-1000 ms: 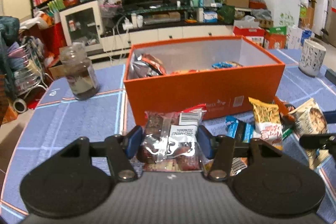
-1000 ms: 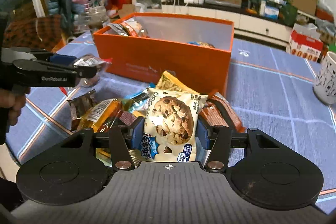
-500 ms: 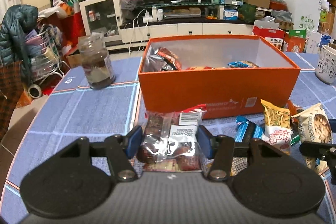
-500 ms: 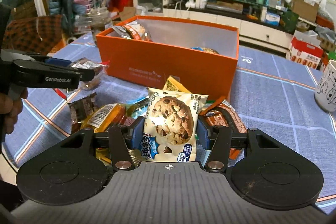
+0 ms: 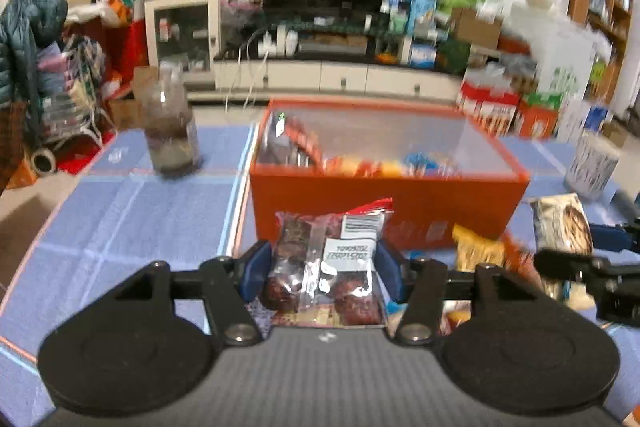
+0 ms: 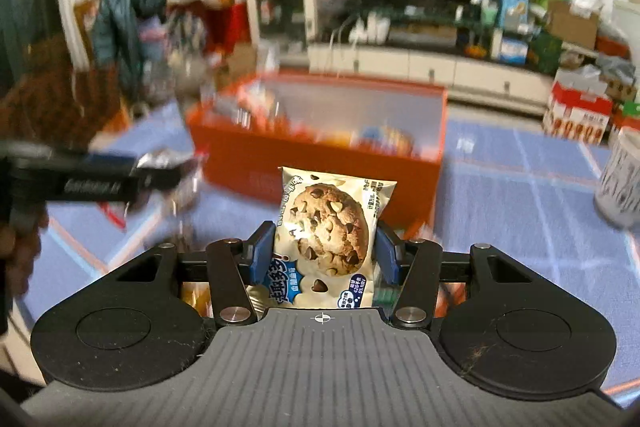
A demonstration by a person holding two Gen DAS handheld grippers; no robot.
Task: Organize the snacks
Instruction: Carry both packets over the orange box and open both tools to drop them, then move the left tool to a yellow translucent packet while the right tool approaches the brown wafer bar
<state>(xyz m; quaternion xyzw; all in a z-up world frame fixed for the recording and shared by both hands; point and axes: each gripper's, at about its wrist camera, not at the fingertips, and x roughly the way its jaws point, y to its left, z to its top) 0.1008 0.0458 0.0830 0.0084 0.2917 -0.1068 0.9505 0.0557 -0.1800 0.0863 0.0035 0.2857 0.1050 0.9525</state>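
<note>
The left gripper [image 5: 324, 267] points forward and downward, its two blue-padded fingers [image 5: 256, 267] pressing from both sides on a clear snack bag [image 5: 326, 267], held upright between them. The right gripper [image 6: 325, 253] points the same way, its fingers [image 6: 262, 251] clamped on a cookie packet [image 6: 330, 235], also upright. In the right wrist view the left gripper reaches in from 9 o'clock, with a hand [image 6: 18, 247] gripping its handle. In the left wrist view the right gripper's black fingers enter from 3 o'clock.
</note>
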